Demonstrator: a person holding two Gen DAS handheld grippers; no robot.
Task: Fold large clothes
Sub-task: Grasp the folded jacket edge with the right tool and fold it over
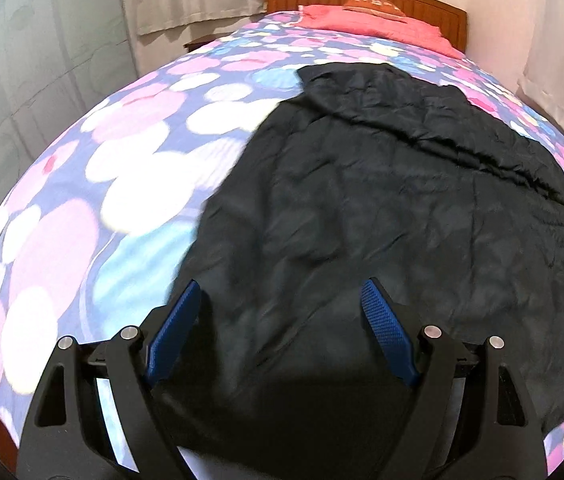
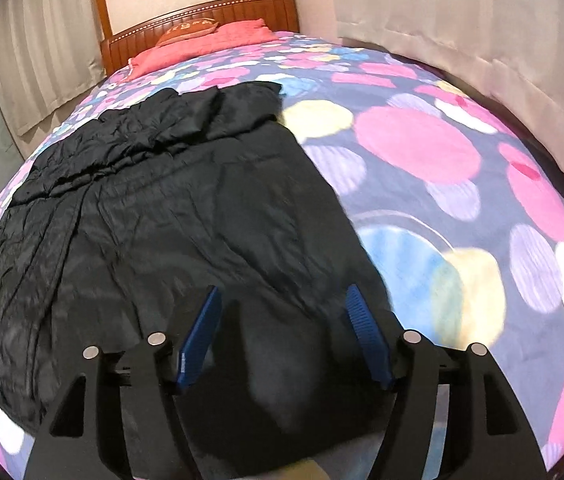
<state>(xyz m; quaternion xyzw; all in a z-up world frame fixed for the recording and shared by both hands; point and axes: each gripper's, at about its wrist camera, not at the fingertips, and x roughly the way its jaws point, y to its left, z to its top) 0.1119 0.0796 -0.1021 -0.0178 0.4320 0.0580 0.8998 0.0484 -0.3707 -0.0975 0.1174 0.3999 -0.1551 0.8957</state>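
A large black padded garment (image 1: pixel 401 200) lies spread flat on the bed, wrinkled, with a folded band along its far edge. In the left wrist view my left gripper (image 1: pixel 282 284) hovers over the garment's near left part, its blue pads (image 1: pixel 174 332) wide apart and gripping nothing. The right wrist view shows the same garment (image 2: pixel 162 220) filling the left half of the picture. My right gripper (image 2: pixel 282 289) stands open over its near right edge, with only loose fabric below the pads (image 2: pixel 365 332).
The bed cover (image 1: pixel 122 160) has pink, white and blue circles (image 2: pixel 421 152). A red pillow (image 2: pixel 202 46) and wooden headboard (image 2: pixel 242 8) sit at the far end. Curtains (image 2: pixel 461 20) and walls close in on both sides of the bed.
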